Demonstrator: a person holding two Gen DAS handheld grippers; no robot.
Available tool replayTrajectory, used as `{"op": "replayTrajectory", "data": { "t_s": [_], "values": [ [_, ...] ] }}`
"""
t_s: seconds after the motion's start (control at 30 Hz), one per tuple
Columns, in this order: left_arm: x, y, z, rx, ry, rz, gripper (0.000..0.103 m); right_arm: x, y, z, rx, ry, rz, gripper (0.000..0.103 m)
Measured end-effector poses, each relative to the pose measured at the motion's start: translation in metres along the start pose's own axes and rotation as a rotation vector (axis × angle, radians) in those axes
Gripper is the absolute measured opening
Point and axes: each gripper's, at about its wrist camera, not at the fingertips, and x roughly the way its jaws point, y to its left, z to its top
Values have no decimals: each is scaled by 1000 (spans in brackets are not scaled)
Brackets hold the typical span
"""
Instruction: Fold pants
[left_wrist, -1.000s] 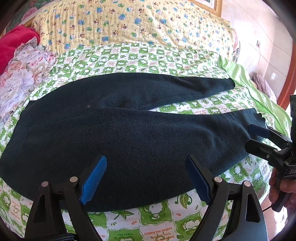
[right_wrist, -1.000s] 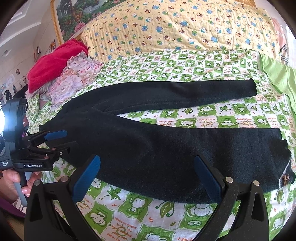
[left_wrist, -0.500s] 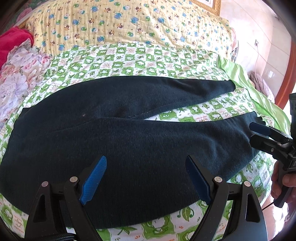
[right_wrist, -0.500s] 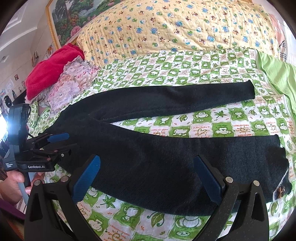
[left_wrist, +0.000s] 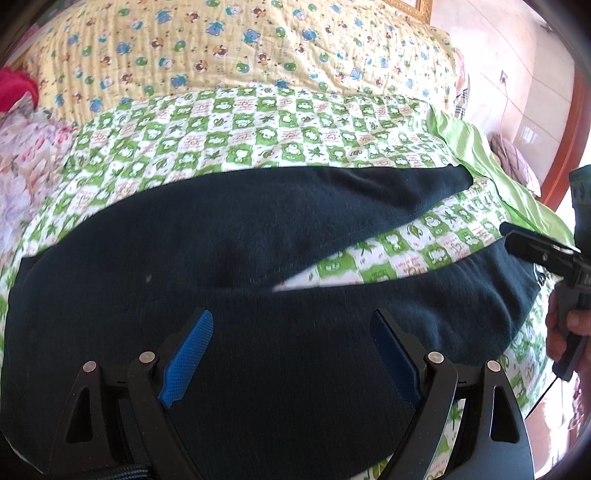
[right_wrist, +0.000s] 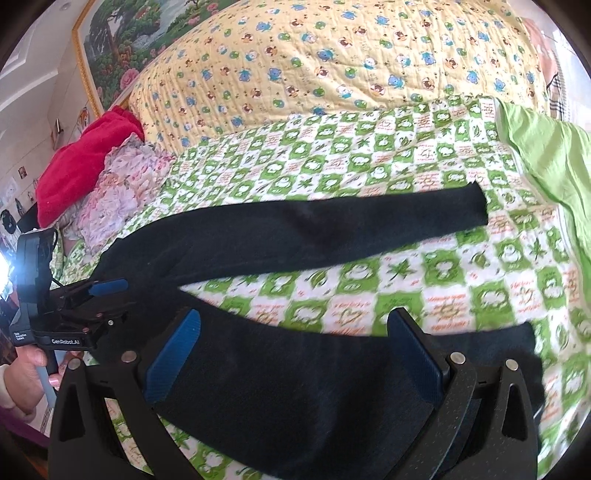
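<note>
Since a second before, I had brought both hand-held grippers lower over the dark navy fleece pants (left_wrist: 258, 258). My left hand-held gripper (left_wrist: 291, 354) and right hand-held gripper (right_wrist: 295, 354) were spread wide, holding nothing. No fold was made; both legs lay apart on the green frog-print bed quilt (right_wrist: 406, 280).

The left gripper (left_wrist: 291, 354) had its jaws spread wide, and so did the right gripper (right_wrist: 295, 354). A bare hand (right_wrist: 26, 373) clutched the left handle; another hand (left_wrist: 561, 328) clutched the right handle.

Pants (left_wrist: 258, 280) waistband cut off (left edge); near cuff blurred.
</note>
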Motion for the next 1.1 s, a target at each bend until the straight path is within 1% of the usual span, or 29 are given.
{"op": "replayTrajectory", "data": {
  "t_s": [0.1, 0.2, 0.47, 0.53, 0.63, 0.73, 0.8, 0.9, 0.97, 1.0, 1.07, 1.1],
  "values": [
    [7, 2, 14, 19, 7, -15, 88, 1, -14, 15, 11, -5, -10, 101],
    [20, 2, 33, 44, 27, -48, 88, 6, -32, 31, 32, -1, -36, 101],
    [57, 9, 81, 79, 59, -94, 88, 19, -92, 74, 134, 5, -79, 101],
    [68, 12, 94, 89, 70, -107, 88, 25, -109, 85, 155, 19, -98, 101],
    [85, 13, 111, 117, 81, -120, 88, 35, -127, 96, 182, 45, -100, 101],
    [106, 14, 129, 141, 91, -128, 88, 54, -146, 107, 213, 98, -90, 101],
    [123, 15, 140, 156, 112, -141, 88, 65, -153, 111, 218, 129, -78, 98],
    [144, 13, 152, 187, 144, -186, 88, 81, -164, 114, 241, 183, -45, 89],
    [158, 11, 159, 208, 168, -205, 88, 93, -173, 114, 268, 224, -17, 81],
    [167, 11, 162, 218, 185, -215, 88, 96, -177, 114, 276, 240, -12, 79],
    [180, 9, 168, 232, 221, -240, 88, 105, -183, 114, 290, 274, 8, 71],
    [189, 8, 171, 242, 243, -249, 88, 108, -186, 115, 295, 286, 18, 69]
  ]
}}
